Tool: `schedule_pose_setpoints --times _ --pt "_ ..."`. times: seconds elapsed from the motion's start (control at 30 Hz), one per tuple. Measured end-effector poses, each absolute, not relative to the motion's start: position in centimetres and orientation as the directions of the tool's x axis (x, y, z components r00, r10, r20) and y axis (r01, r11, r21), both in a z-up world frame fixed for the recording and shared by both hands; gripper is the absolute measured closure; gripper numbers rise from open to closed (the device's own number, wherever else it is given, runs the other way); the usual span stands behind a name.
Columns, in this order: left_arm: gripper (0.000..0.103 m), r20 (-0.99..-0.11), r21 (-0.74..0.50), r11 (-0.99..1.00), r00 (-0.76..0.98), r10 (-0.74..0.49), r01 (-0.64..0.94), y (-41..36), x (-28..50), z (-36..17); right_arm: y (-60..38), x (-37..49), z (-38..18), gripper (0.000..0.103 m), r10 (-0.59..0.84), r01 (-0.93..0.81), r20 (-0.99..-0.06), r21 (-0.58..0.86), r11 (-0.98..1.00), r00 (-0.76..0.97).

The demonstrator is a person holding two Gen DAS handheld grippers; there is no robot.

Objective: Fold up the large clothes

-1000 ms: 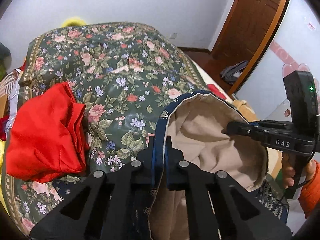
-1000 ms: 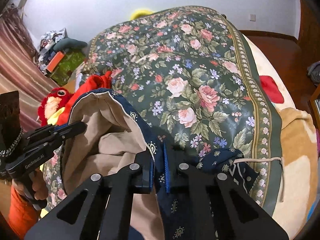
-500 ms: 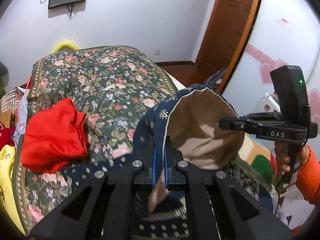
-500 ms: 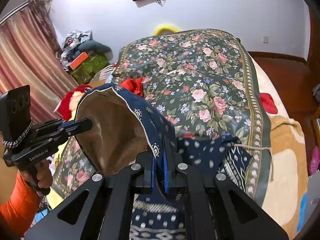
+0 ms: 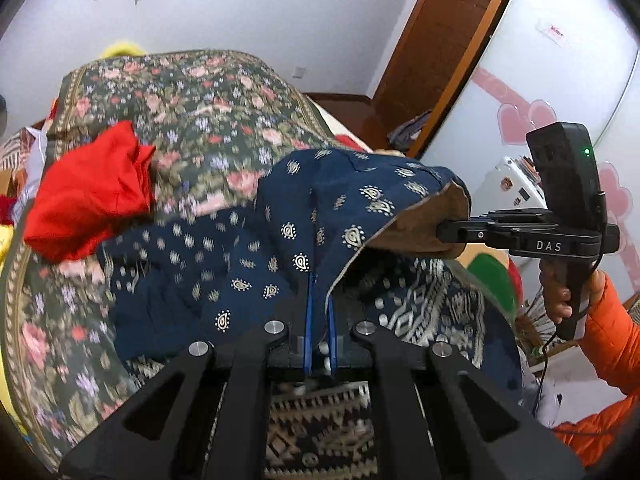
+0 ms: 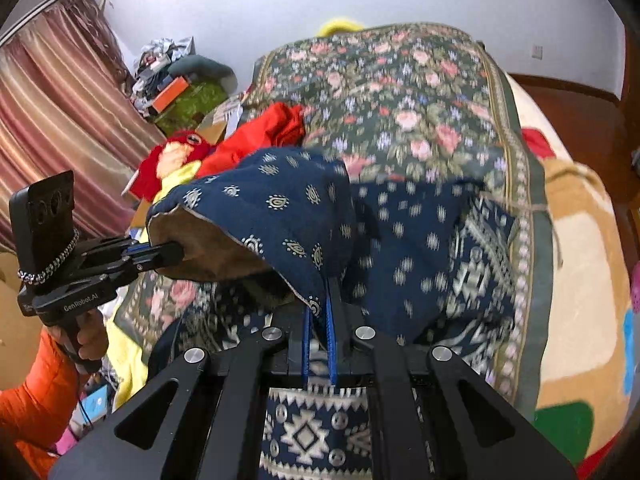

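A large navy patterned garment (image 5: 280,240) with a tan lining hangs between my two grippers above the floral bed; it also shows in the right wrist view (image 6: 280,208). My left gripper (image 5: 319,300) is shut on its hem. My right gripper (image 6: 320,300) is shut on the same hem further along. Each gripper also shows in the other's view, the right one (image 5: 452,234) and the left one (image 6: 172,256), clamped on the tan edge. The rest of the garment trails down onto the bed.
A crumpled red garment (image 5: 92,196) lies on the floral bedspread (image 5: 208,112) to the left. A red plush toy (image 6: 176,156) and clutter lie beside the bed. A wooden door (image 5: 440,40) stands at the back right.
Both grippers have lifted and pulled back with the garment. Its hem has turned over, so the navy outside now faces up and the tan lining is mostly hidden.
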State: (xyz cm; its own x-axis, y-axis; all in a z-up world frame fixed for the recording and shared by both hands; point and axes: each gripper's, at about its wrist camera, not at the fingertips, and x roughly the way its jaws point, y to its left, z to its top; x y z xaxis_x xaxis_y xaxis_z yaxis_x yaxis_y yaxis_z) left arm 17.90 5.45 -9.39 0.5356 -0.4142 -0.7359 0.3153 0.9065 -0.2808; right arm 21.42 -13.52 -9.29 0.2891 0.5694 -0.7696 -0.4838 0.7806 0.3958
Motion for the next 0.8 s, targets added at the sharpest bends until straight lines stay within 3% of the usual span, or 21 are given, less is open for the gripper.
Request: schedule_pose_setpoints --times 0.4,0.63,0.7,0.77,0.8 --pt "0.097 -0.814 -0.224 0.938 0.478 -0.33 0.266 6.1 13.7 -13.9 -14.2 18.4 -12.9 0.097 0.529 -0.456 -0.82 0.393 0.799 0.219" --pt "0.09 -0.823 -0.203 0.945 0.478 -0.306 0.255 6.7 12.3 -13.8 -13.5 16.8 -12.2 0.092 0.481 -0.507 -0.836 0.304 0.806 0.262" --pt "0.085 -0.816 -0.2 0.949 0.495 -0.299 0.244 7.2 11.9 -13.1 -13.7 16.4 -11.5 0.089 0.485 -0.52 -0.829 0.296 0.801 0.276" --pt "0.068 -0.808 -0.183 0.957 0.521 -0.277 0.224 7.8 11.7 -12.4 -14.0 16.3 -10.9 0.086 0.474 -0.518 -0.829 0.278 0.809 0.296" --pt "0.064 -0.8 -0.178 0.961 0.538 -0.266 0.211 8.3 11.5 -12.0 -14.4 16.3 -10.5 0.085 0.477 -0.516 -0.824 0.277 0.81 0.307"
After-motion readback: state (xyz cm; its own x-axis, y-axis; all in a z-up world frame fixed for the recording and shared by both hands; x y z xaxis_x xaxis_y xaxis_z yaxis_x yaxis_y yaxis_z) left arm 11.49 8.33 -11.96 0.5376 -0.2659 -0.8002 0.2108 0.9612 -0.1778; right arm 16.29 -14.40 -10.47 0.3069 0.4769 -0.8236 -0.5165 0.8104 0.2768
